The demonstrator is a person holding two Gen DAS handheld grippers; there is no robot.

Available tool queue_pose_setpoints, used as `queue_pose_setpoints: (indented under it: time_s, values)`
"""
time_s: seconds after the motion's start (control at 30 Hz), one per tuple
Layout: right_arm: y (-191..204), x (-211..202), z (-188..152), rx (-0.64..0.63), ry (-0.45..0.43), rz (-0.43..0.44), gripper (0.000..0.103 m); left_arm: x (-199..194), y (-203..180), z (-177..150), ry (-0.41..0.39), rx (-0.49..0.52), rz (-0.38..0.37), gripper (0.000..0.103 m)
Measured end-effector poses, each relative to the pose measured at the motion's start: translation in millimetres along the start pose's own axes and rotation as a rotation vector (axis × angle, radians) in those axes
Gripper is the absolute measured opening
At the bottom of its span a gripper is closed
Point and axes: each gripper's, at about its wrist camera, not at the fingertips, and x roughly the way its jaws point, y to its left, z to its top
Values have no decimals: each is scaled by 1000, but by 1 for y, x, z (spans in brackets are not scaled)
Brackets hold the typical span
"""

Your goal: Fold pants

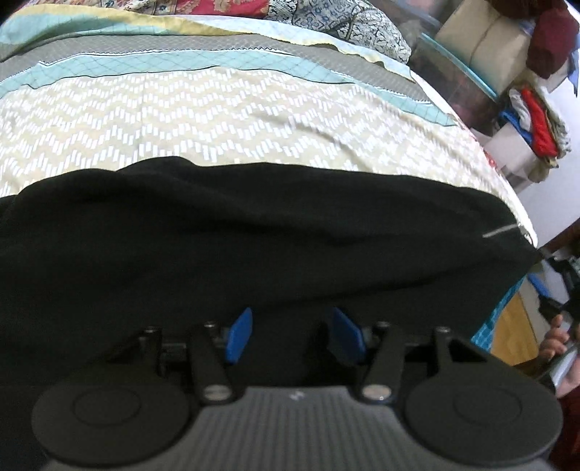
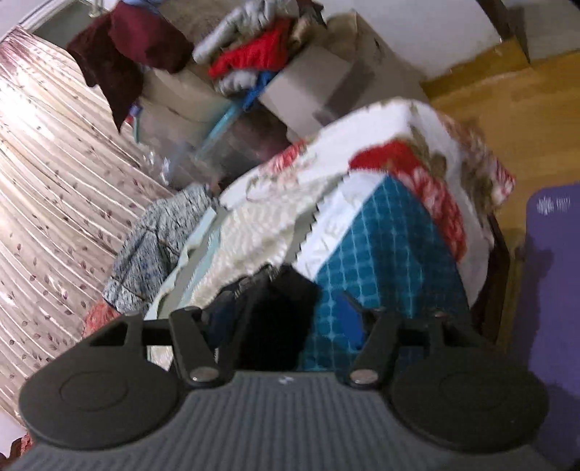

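The black pants [image 1: 253,232] lie in a wide band across the bed's patterned cover [image 1: 217,116]. My left gripper [image 1: 291,326] hovers just above the near part of the pants; its blue fingertips [image 1: 239,335] stand apart with nothing between them. In the right wrist view, which is blurred, my right gripper [image 2: 286,311] is at the bed's corner with a fold of black pants fabric [image 2: 279,319] between its fingers. One blue fingertip [image 2: 349,319] shows to the right of the fabric. The right gripper [image 1: 565,290] and the hand holding it show at the right edge of the left wrist view.
Pillows [image 1: 326,21] lie at the head of the bed. Boxes and piled clothes [image 2: 261,61] stand beside the bed, with a curtain [image 2: 54,181] to the left. A purple mat [image 2: 551,290] lies on the wooden floor [image 2: 507,94].
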Motion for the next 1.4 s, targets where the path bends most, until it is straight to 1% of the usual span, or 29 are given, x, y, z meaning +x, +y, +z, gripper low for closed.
queue_pose_setpoints:
  time_s: [0.07,0.17,0.2,0.23,0.27,0.33,0.43,0.47,0.53,0.63,0.7,0.73,0.8,0.83,0.87,0.9,0.93,0.97,1.0,1.03,1.07,1.13,1.2,1.23,1.27,1.3,1.33,1.37,1.4]
  values:
    - [6,8,2,8,13,3,61,-3,2,1,-7,-11,-9,51]
    - [11,16,-1,-6,44,-33,55,-8,8,0,-15,-34,-22,52]
    - [12,18,-3,-18,44,-50,50,-8,10,-1,-15,-42,-24,52]
    - [15,19,-5,-32,41,-61,36,-10,13,-1,-14,-52,-25,52]
    - [19,19,-6,-49,47,-62,32,-10,16,-2,-14,-60,-26,52]
    - [30,17,-12,-70,47,-77,25,-13,20,-3,-19,-76,-29,52]
    - [52,3,-14,-132,27,-46,23,-22,26,-2,-52,-102,-40,52]
    - [64,-4,-17,-153,20,-21,23,-26,29,-2,-63,-114,-48,52]
    - [92,-17,-23,-220,33,65,23,-35,36,-2,-91,-148,-65,52]
    - [144,-36,-47,-377,93,209,23,-48,51,-5,-130,-203,-78,52]
    - [183,-50,-76,-533,172,301,23,-55,60,-8,-146,-237,-84,53]
    - [197,-56,-92,-606,213,330,23,-59,66,-12,-156,-251,-84,53]
    - [219,-63,-127,-764,330,384,23,-67,77,-18,-176,-277,-80,53]
    - [225,-61,-151,-861,411,393,25,-72,84,-23,-187,-294,-77,53]
    - [228,-57,-169,-925,468,374,26,-75,91,-27,-195,-308,-74,53]
    - [226,-48,-194,-999,533,322,30,-80,100,-32,-203,-324,-69,54]
    - [224,-42,-212,-1051,588,276,43,-87,109,-37,-212,-342,-62,54]
    - [223,-42,-227,-1101,614,255,47,-93,118,-42,-223,-360,-58,54]
    - [226,-51,-235,-1157,583,259,56,-103,127,-49,-243,-380,-59,54]
    - [231,-59,-237,-1176,578,281,58,-112,136,-56,-265,-393,-65,55]
    - [237,-67,-232,-1161,590,321,58,-120,143,-61,-285,-403,-76,57]
    - [249,-78,-220,-1099,589,385,57,-137,158,-74,-320,-419,-76,57]
    - [258,-86,-207,-1048,570,427,55,-152,173,-86,-351,-441,-69,57]
    - [260,-87,-203,-1017,543,425,49,-158,178,-91,-365,-450,-65,57]
    - [263,-86,-200,-993,525,419,44,-165,184,-95,-383,-459,-58,57]
    - [264,-80,-200,-970,519,398,37,-172,191,-99,-406,-470,-48,57]
    - [264,-71,-203,-956,523,363,32,-180,198,-104,-436,-487,-28,57]
    - [262,-58,-208,-948,534,319,32,-186,203,-107,-459,-501,-13,57]
    - [255,-43,-218,-967,568,241,33,-195,212,-112,-493,-523,6,57]
